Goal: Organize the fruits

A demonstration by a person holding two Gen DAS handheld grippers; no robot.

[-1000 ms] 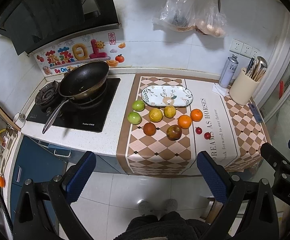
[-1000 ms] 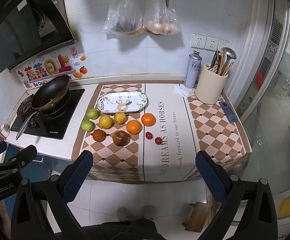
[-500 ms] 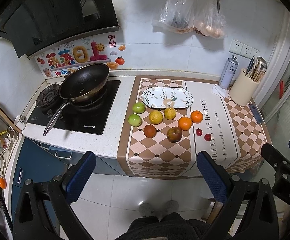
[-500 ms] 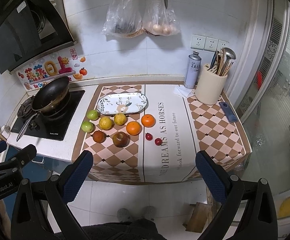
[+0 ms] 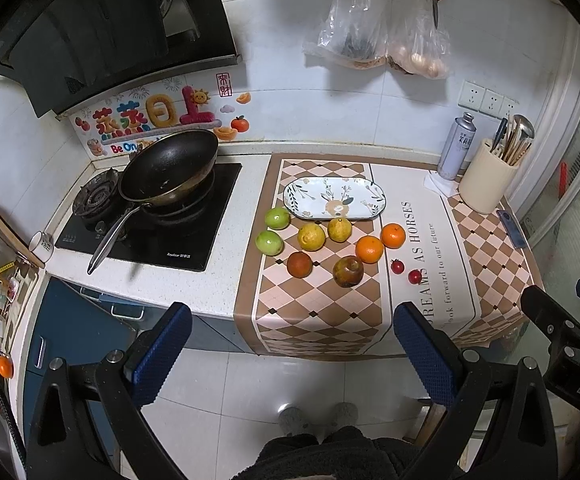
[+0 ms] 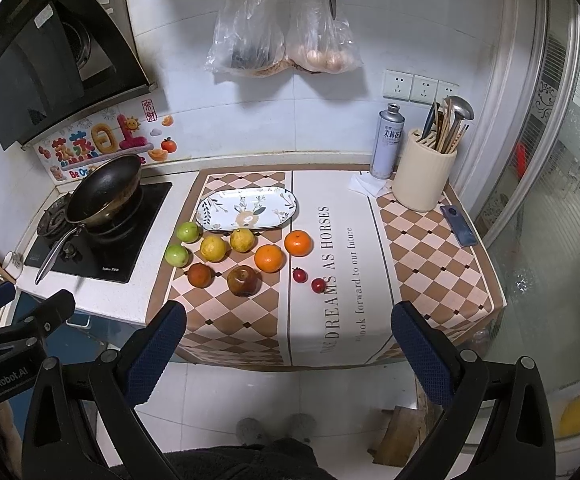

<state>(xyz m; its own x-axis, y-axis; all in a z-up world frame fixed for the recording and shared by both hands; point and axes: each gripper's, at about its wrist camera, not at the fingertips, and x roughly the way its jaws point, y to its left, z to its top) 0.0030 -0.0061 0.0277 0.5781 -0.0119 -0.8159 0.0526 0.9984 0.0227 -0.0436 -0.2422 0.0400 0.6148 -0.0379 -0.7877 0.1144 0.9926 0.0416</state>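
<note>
An oval patterned plate (image 5: 334,199) (image 6: 247,213) lies bare on the checkered mat. In front of it sit two green fruits (image 5: 277,218) (image 6: 188,232), two yellow ones (image 5: 311,236) (image 6: 213,248), two oranges (image 5: 369,249) (image 6: 269,258), a reddish-brown fruit (image 5: 299,264) (image 6: 200,275), a brown apple (image 5: 347,271) (image 6: 243,280) and two small red fruits (image 5: 397,267) (image 6: 298,275). My left gripper (image 5: 290,344) and right gripper (image 6: 286,340) hang open and empty over the floor, short of the counter's front edge.
A black wok (image 5: 169,168) sits on the stove (image 5: 154,228) at left. A spray can (image 5: 456,146), a utensil holder (image 5: 486,184) and a phone (image 6: 458,231) stand at the right. Bags (image 6: 282,40) hang on the wall. A person's feet (image 6: 274,428) show below.
Both views have shifted slightly, so the counter and fruit sit a little differently in frame. Both grippers stay open; nothing on the counter has moved.
</note>
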